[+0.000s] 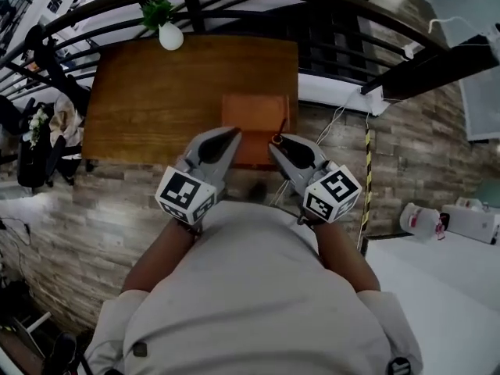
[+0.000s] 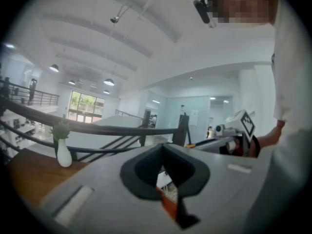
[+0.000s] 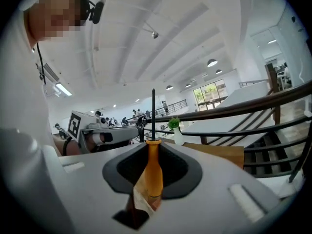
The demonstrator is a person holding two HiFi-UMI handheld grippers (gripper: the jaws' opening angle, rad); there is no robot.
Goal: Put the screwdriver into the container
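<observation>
The brown wooden surface (image 1: 156,100) carries an orange-brown container (image 1: 254,116). Over its near edge, the left claw (image 2: 163,147) is clenched on nothing. The right claw (image 3: 152,144) grasps the screwdriver (image 3: 154,172), whose amber-orange handle sits between the jaws with the thin dark shaft sticking out past their tips.

We find no legible text, brand, number or sign in any view. The marker cube (image 1: 186,194) on the left gripper (image 1: 233,135) and the one on the right gripper (image 1: 275,141) bear only black-and-white square patterns, without letters or digits.
</observation>
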